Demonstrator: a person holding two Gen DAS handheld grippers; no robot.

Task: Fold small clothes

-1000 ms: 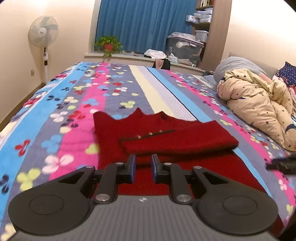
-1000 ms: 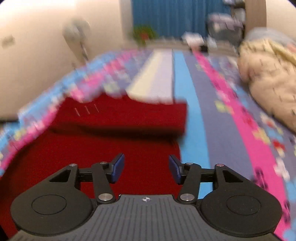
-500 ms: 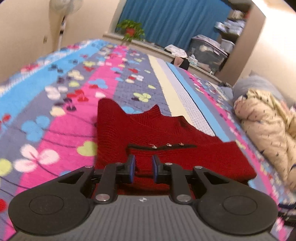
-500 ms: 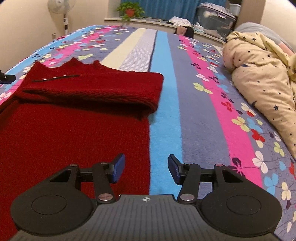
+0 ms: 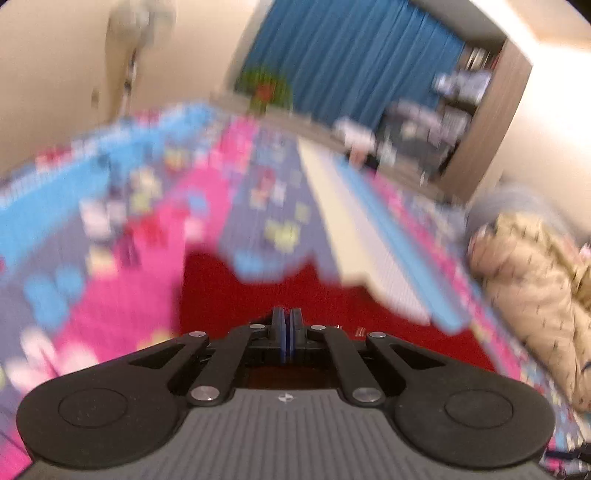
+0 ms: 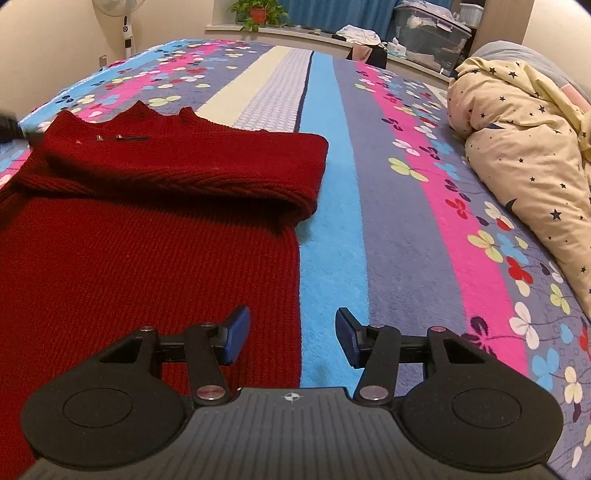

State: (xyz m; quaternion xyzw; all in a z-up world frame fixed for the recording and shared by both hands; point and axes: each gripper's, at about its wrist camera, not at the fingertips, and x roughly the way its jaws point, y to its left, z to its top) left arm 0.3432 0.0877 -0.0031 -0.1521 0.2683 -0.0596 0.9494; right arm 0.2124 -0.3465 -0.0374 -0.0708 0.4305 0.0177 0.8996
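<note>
A dark red knitted sweater (image 6: 147,258) lies flat on the striped floral bedspread (image 6: 406,221), with one sleeve (image 6: 184,162) folded across the chest. My right gripper (image 6: 291,332) hangs open low over the sweater's right edge, one fingertip above the knit and the other above the blue stripe, nothing between them. In the blurred left wrist view my left gripper (image 5: 286,321) is shut over the sweater (image 5: 229,295) near its collar. Whether cloth is pinched between its pads I cannot tell. Its dark tip (image 6: 7,127) shows at the sweater's left shoulder.
A bunched cream star-print duvet (image 6: 517,147) lies along the bed's right side. Beyond the bed are a standing fan (image 6: 122,11), a potted plant (image 6: 258,11), a clear storage box (image 6: 432,29) and blue curtains. Bare bedspread lies right of the sweater.
The left gripper's jaws have closed together and it has moved in over the sweater's upper part, its view now blurred. The right gripper has sunk a little, still open.
</note>
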